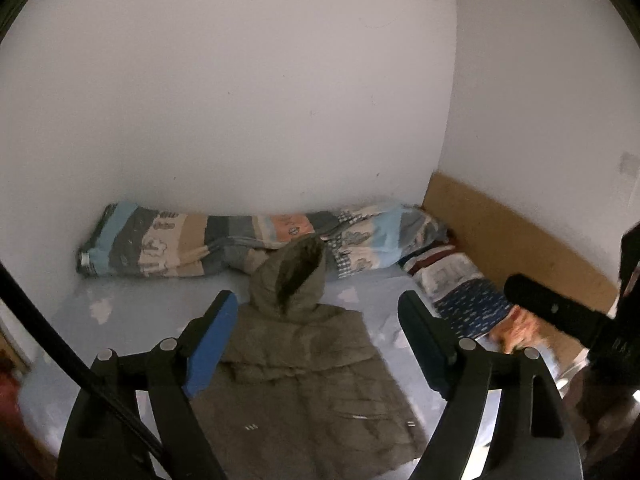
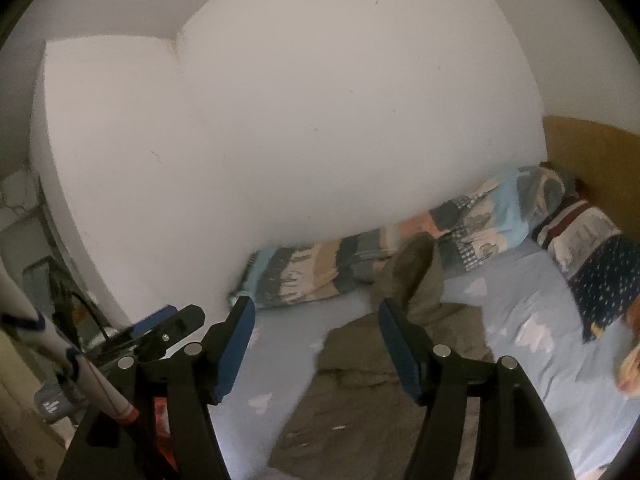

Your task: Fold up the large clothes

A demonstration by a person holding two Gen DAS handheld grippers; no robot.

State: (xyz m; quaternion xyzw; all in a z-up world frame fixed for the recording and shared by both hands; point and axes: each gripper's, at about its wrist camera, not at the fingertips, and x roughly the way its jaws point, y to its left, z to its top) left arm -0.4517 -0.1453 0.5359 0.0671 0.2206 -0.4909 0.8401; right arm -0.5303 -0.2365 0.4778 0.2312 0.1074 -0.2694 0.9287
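An olive padded jacket [image 1: 304, 360] lies flat on the light blue bed sheet [image 1: 100, 304], its sides turned in and its hood [image 1: 296, 272] pointing at the far wall. My left gripper [image 1: 318, 314] hovers open above the jacket's upper half, with nothing between its blue pads. In the right wrist view the jacket [image 2: 360, 384] lies below and ahead, with the hood [image 2: 416, 272] beyond it. My right gripper [image 2: 316, 308] is open and empty above the jacket's left edge. A black finger [image 1: 552, 308] of the right gripper shows at the right of the left wrist view.
A rolled patterned quilt [image 1: 224, 240] lies along the white wall at the far side of the bed. A patterned pillow [image 1: 464, 288] rests by the brown headboard [image 1: 520, 240]. Clutter and a white pole [image 2: 60, 340] stand beyond the bed's left edge.
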